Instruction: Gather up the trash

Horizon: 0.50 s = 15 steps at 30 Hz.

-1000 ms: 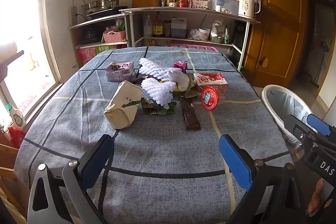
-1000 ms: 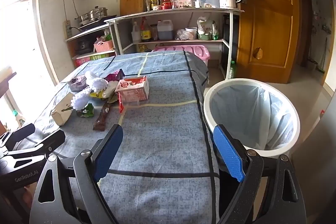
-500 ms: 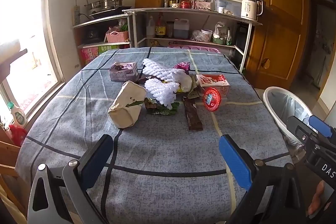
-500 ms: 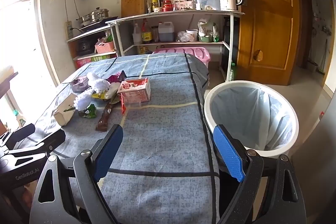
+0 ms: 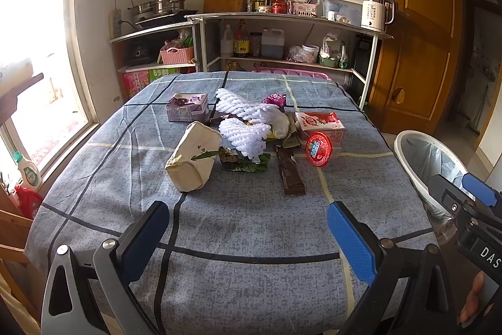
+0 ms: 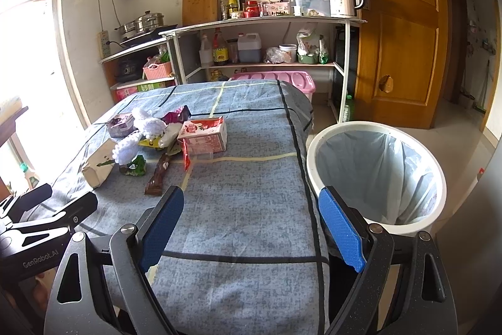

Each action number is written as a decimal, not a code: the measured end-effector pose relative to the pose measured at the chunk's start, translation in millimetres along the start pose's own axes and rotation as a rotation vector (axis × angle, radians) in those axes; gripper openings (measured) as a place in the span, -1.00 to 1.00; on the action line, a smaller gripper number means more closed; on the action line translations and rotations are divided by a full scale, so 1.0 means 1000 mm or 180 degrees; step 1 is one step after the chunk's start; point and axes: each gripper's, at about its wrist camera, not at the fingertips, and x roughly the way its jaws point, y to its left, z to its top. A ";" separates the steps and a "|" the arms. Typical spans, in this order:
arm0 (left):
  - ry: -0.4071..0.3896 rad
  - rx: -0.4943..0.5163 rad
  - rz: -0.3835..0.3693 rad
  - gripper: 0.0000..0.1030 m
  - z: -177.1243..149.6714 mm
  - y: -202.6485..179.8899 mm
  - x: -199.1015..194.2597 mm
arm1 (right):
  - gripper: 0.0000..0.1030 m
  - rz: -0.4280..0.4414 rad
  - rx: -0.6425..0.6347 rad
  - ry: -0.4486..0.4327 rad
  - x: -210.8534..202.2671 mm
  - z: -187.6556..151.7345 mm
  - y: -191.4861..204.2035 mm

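Note:
A pile of trash lies mid-table: a cream paper bag, white foam fruit nets, a green wrapper, a brown wrapper, a round red lid, a red-and-white carton and a purple box. The same pile shows at the left in the right wrist view, with the carton nearest. A white bin with a bag liner stands on the floor beside the table's right edge. My left gripper is open and empty over the near table edge. My right gripper is open too, near the bin.
The table has a blue checked cloth. Behind it stand shelves with bottles, pots and a kettle. A wooden door is at the right, a bright window at the left. A pink tub sits behind the table.
Both views have shifted slightly: the pile sits a little lower in the left wrist view and the scene has drifted slightly in the right wrist view. Both grippers stay open.

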 end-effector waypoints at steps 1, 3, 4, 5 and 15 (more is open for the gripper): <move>0.0000 -0.0003 -0.0001 0.98 0.000 0.000 0.000 | 0.71 -0.0003 0.0000 -0.0001 0.000 0.000 0.001; 0.0000 -0.0004 0.0000 0.98 0.000 0.000 0.000 | 0.71 -0.0004 0.0000 -0.0008 0.000 0.000 0.001; -0.0002 -0.0005 0.0007 0.98 0.000 0.000 -0.001 | 0.71 -0.0003 0.0000 -0.0008 0.000 -0.001 0.001; -0.0006 -0.0004 0.0012 0.98 0.000 0.000 -0.001 | 0.71 -0.0003 0.0000 -0.0008 0.000 -0.001 0.002; -0.0006 -0.0018 0.0018 0.98 0.000 0.001 -0.003 | 0.71 -0.0004 -0.0003 -0.0011 -0.001 -0.001 0.001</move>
